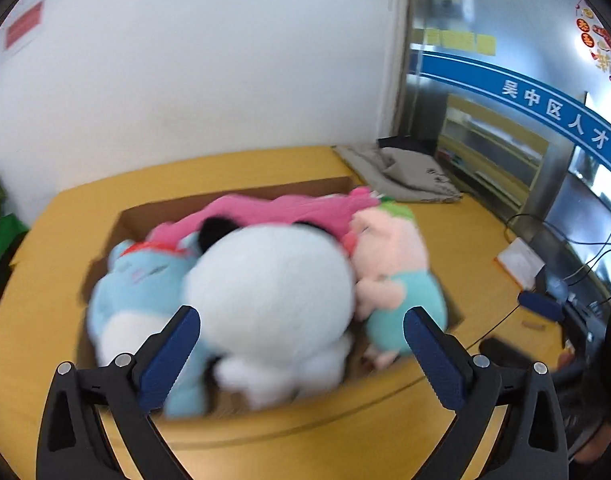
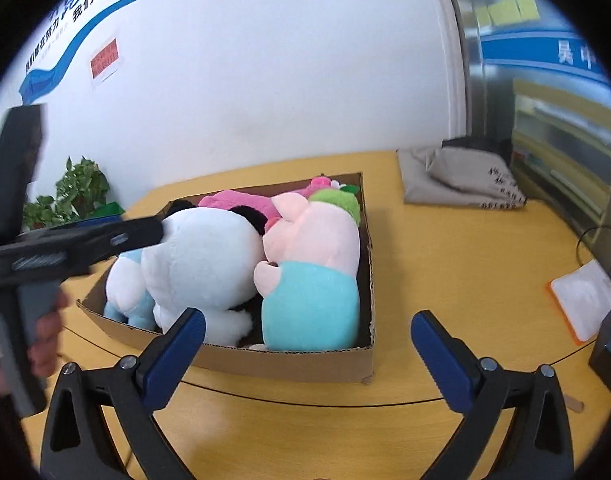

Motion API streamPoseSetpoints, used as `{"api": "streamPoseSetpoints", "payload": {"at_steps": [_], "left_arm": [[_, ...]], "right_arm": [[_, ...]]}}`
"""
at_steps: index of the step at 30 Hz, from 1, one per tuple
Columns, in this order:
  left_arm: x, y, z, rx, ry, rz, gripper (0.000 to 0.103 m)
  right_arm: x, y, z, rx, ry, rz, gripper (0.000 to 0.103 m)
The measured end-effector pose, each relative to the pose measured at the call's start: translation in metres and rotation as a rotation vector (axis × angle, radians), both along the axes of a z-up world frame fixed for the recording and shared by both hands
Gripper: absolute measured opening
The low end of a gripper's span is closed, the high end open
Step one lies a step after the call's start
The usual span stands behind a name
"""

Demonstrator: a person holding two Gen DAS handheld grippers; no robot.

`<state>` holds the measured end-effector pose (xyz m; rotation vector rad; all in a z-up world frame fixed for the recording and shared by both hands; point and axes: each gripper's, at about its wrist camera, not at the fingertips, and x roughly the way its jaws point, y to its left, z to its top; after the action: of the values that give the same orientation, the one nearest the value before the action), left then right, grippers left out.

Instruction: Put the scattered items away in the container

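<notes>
**A:** Left wrist view first. Where are the toys?

**B:** They are all in the cardboard box (image 1: 233, 200), which sits in the middle of the desk (image 1: 457, 248). A big white panda toy (image 1: 273, 292) lies in the middle of the box. A blue toy (image 1: 141, 280) is squeezed in on one side of it. A pink pig toy (image 1: 389, 256) in a teal shirt is on the other side. A pink toy (image 1: 289, 208) lies behind them, by the far wall of the box.

**A:** What is the left gripper (image 1: 301, 344) doing?

**B:** Its two blue fingers (image 1: 169, 360) are spread wide apart. The panda shows between them, and they hold nothing. The picture is blurry, so I cannot tell if a finger touches the blue toy.

**A:** And the right gripper (image 2: 307, 344)?

**B:** It is spread wide too, with nothing in it. It hangs over the near edge of the desk, in front of the box. One finger shows in front of the near wall of the box. I cannot tell if it touches.

**A:** Does the right wrist view show the other tool?

**B:** Yes. A hand (image 2: 45, 340) grips its handle, and its black tip is right at the panda's head.

**A:** What else is on the desk?

**B:** A folded grey cloth (image 2: 457, 180) lies at the far right corner. A white pad with an orange rim (image 2: 581, 300) lies by the right edge. A green plant (image 2: 73, 196) stands past the far left corner.
</notes>
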<state>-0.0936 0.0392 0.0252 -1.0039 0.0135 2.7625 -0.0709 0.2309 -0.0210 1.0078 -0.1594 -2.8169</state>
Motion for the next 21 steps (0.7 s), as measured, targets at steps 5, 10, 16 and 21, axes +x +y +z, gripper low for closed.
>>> {"api": "streamPoseSetpoints", "payload": {"at_steps": [5,10,16,21], "left_arm": [[0.06,-0.048,-0.021,-0.022,-0.024,0.143,0.103],[0.102,-0.079,-0.031,0.004,-0.03,0.218,0.103],[0.13,-0.084,-0.021,0.043,0.011,0.216,0.103],[0.136,-0.079,-0.019,0.034,0.02,0.204,0.103]], "right_arm": [[0.019,-0.032,0.01,0.039,0.031,-0.013,0.103],[0.039,-0.06,0.02,0.089,0.064,-0.027,0.103],[0.06,-0.077,0.023,0.137,0.062,-0.057,0.103],[0.073,-0.082,0.026,0.159,0.074,-0.064,0.103]]}}
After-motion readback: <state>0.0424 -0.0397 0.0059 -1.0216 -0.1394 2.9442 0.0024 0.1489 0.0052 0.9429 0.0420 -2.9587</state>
